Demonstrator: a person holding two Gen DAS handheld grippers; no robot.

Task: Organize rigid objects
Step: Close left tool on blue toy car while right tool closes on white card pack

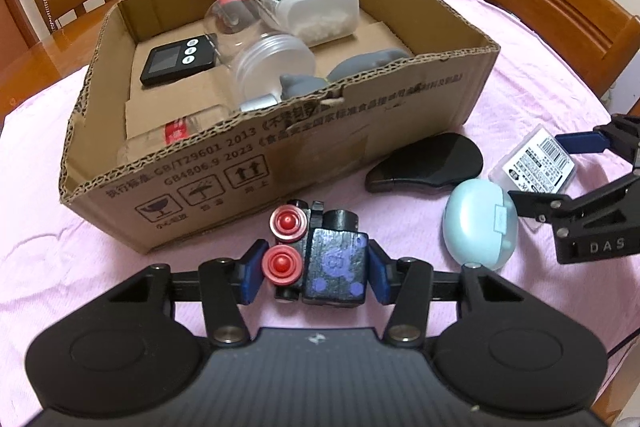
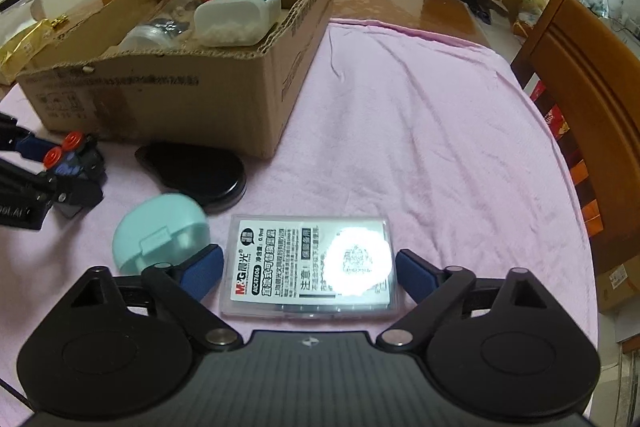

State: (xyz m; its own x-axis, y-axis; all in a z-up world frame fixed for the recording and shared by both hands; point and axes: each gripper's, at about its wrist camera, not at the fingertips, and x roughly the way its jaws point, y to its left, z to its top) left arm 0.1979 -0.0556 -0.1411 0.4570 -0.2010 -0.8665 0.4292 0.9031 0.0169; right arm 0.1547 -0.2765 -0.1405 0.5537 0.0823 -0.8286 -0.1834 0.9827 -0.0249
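Jaws of left gripper [image 1: 316, 277] clamp toy [image 1: 320, 259], bound for box [image 1: 280, 155] at 12 o'clock; right gripper [image 2: 310, 269] straddles case [image 2: 310, 265], jaws wide.

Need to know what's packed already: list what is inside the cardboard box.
Inside the cardboard box: a black timer, two clear jars, a white container with a green label, something red behind it, grey objects and a red-labelled clear item. The front wall hides anything below.

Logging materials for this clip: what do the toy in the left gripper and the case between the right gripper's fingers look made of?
Toy train: probably painted wood; matte black blocks, worn purple dots, glossy red wheels.
Flat case: clear plastic; printed label shows through, strong glare spot.
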